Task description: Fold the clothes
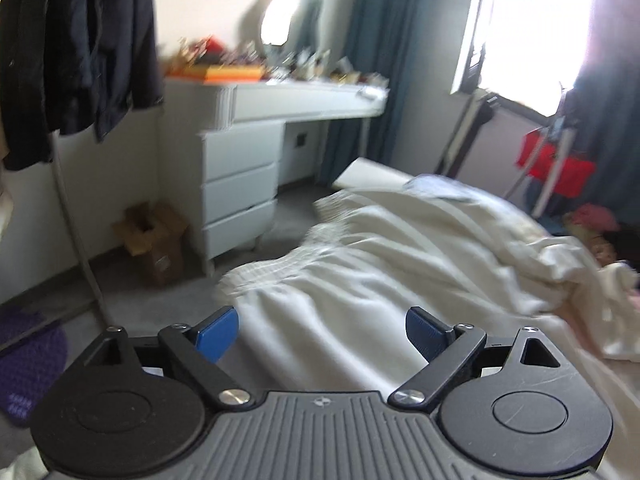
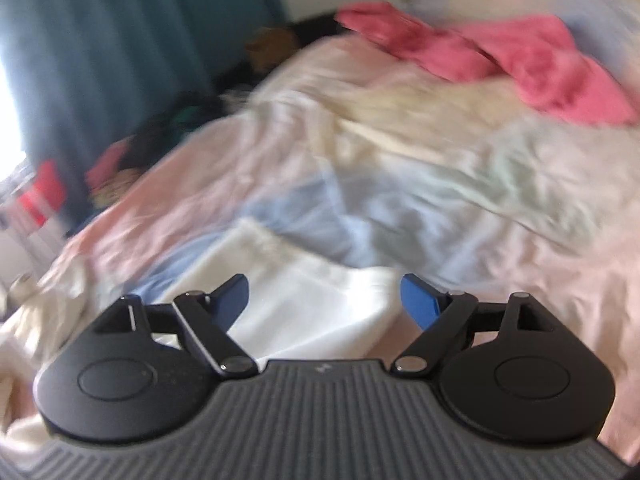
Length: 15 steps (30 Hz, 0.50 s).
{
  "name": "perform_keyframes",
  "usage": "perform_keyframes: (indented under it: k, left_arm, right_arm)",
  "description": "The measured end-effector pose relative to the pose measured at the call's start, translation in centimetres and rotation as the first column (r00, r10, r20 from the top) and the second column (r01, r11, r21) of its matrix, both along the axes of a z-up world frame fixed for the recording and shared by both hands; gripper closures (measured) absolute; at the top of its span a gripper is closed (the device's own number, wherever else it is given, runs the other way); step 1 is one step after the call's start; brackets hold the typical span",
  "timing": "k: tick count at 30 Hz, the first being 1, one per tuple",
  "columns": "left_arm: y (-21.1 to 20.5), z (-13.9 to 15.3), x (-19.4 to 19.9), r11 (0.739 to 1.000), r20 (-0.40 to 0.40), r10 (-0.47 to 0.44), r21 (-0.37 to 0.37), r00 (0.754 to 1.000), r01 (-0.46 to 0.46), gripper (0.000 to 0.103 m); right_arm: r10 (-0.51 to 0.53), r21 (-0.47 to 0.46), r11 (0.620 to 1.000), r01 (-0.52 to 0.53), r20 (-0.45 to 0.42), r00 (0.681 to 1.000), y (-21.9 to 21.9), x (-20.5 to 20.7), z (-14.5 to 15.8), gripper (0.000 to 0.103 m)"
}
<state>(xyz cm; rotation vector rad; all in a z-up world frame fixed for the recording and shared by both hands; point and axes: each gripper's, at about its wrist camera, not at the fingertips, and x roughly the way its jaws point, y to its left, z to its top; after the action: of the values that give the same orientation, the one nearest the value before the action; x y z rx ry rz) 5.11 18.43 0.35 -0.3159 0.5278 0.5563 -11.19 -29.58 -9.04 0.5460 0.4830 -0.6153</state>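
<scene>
now both grippers' fingers spread, empty, over white garment [image 1: 360, 280] on bed [image 2: 540, 240].

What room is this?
Most likely a bedroom: a bed strewn with clothes, a white dresser with drawers, and curtains beside a bright window.

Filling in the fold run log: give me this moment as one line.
left tool: open, empty | right tool: open, empty | white garment: lying on bed | pink garment: unfolded, farther back
</scene>
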Motion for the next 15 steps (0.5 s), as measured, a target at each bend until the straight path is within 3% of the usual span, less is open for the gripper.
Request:
perform_keyframes:
  k: [4, 8, 12, 15]
  left_arm:
    - [-3.7, 0.6, -0.1, 0.989, 0.061, -0.143, 0.057, 0.988, 0.140, 0.009]
    - [-7.1, 0.5, -0.6, 0.947, 0.129, -0.318, 0.077, 0.939, 0.311, 0.007]
    - [-10.4, -0.2, -0.4, 0.919, 0.121, -0.386, 0.137, 0.914, 0.370, 0.007]
    - [-12.1, -0.9, -0.5, 0.901, 0.108, -0.425, 0.144, 0.899, 0.409, 0.007]
  right_arm:
    - [0.162, -0.089, 0.984, -0.155, 0.067, 0.985, 4.5, -0.6, 2.4, 0.018]
    - [0.313, -0.146, 0.945, -0.294, 0.132, 0.941, 8.7, -1.1, 4.2, 0.018]
    - [0.450, -0.198, 0.886, -0.420, 0.150, 0.880, 12.7, -0.6, 5.0, 0.018]
    - [0.496, -0.187, 0.864, -0.467, 0.163, 0.853, 15.2, -0.5, 4.8, 0.018]
